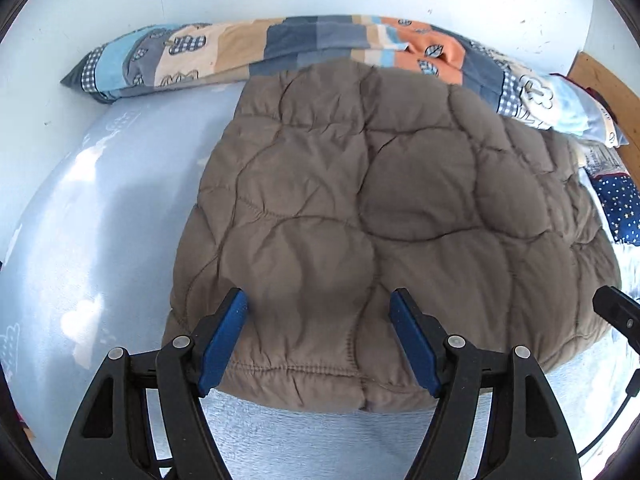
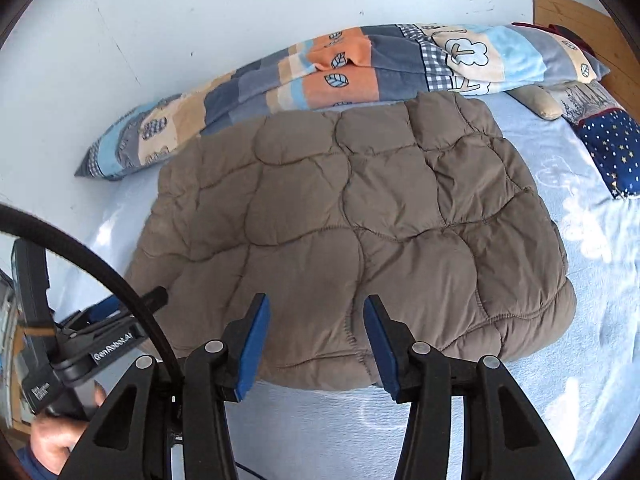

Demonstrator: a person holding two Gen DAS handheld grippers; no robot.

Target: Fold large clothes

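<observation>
Matt quilted cloth jacket (image 1: 380, 208)

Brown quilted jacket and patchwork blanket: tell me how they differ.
The brown quilted jacket is plain and puffy; the patchwork blanket is multicoloured with leaf and tree prints. The jacket lies folded mid-bed; the blanket stretches long along the wall. Both rest on the light blue sheet.

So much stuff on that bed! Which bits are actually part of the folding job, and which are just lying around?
Part of the job:
- brown quilted jacket, folded on the bed
- left gripper, jaws open, empty
- right gripper, jaws open, empty

Just lying about:
- patchwork blanket along the wall
- starry blue cushion
- light blue bedsheet
</observation>
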